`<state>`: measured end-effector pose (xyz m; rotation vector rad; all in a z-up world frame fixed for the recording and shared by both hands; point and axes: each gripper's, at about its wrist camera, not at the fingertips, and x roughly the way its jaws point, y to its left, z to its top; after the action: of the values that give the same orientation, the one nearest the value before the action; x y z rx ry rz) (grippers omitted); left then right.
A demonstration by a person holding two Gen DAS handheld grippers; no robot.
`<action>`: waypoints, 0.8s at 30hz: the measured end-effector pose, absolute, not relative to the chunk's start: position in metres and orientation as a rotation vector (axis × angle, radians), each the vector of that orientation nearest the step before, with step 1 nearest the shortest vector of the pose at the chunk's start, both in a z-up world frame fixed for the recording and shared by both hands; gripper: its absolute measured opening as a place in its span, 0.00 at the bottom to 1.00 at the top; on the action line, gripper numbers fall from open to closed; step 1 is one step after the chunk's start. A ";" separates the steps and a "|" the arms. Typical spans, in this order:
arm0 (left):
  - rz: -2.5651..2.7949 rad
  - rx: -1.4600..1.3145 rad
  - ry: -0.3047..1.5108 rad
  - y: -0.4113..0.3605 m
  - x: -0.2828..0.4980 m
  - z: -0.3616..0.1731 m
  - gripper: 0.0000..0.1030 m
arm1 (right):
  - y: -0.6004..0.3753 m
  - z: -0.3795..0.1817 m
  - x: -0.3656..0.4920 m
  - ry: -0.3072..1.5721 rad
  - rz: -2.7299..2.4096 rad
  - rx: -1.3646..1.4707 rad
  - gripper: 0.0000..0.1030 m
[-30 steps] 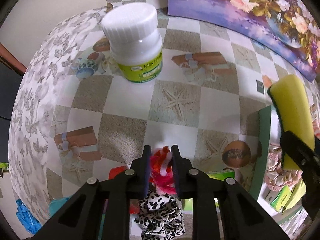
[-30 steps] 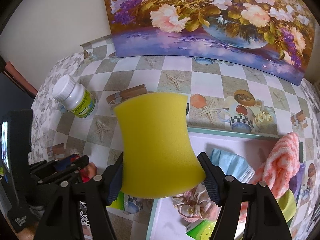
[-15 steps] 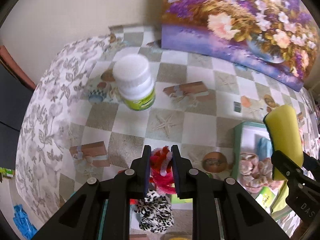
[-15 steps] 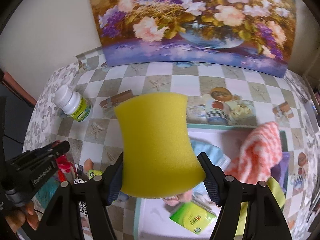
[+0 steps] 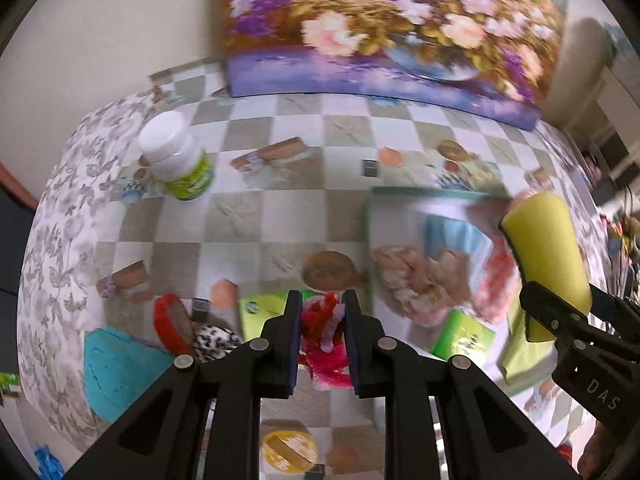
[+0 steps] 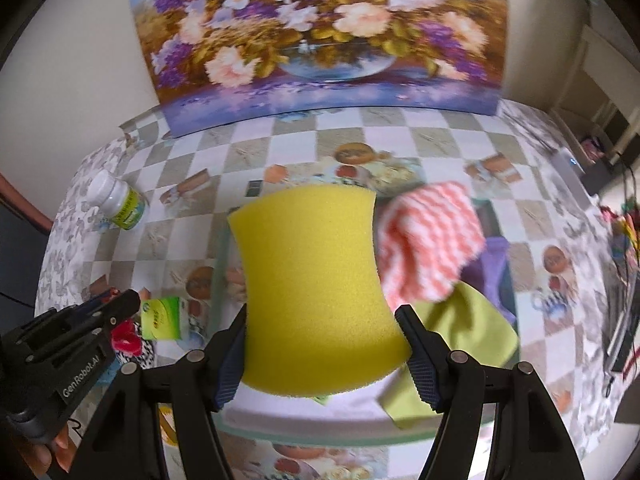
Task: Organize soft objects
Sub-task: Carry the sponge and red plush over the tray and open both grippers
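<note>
Tray [image 6: 222, 257] holds pink towel [image 6: 430, 236], green cloth [image 6: 464, 332].

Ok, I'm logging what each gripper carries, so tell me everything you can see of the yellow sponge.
The yellow sponge is a thick foam block with a fine-pored, matte surface and concave, waisted long sides. The left wrist view shows a dark layer along one edge, seemingly a scouring pad. The right gripper holds it upright, jaws pressing its lower sides. It is lifted off the table, in front of the green-rimmed tray holding the pink striped cloth and green cloth. Only the jaws touch it.
</note>
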<state>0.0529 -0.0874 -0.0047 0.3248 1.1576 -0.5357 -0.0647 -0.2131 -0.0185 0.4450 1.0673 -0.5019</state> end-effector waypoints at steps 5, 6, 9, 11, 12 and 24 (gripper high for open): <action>-0.592 0.368 1.140 -0.102 0.028 -0.001 0.20 | -0.222 -0.023 -0.089 1.064 -0.525 0.499 0.70; -0.603 0.379 1.143 -0.105 0.023 -0.002 0.20 | -0.223 -0.026 -0.093 1.069 -0.527 0.511 0.70; -0.635 0.422 1.144 -0.117 0.008 -0.006 0.20 | -0.228 -0.034 -0.104 1.091 -0.545 0.535 0.70; -0.646 0.450 1.141 -0.123 0.000 -0.008 0.20 | -0.232 -0.039 -0.111 1.109 -0.563 0.543 0.70; -0.655 0.465 1.140 -0.126 -0.005 -0.011 0.20 | -0.234 -0.042 -0.114 1.117 -0.570 0.549 0.70; -0.683 0.569 1.212 -0.152 -0.032 -0.048 0.21 | -0.252 -0.068 -0.120 1.191 -0.599 0.593 0.70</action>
<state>-0.0317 -0.1517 -0.0480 0.5692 1.2119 -0.6830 -0.1205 -0.2517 -0.0676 0.5926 1.1907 -0.5993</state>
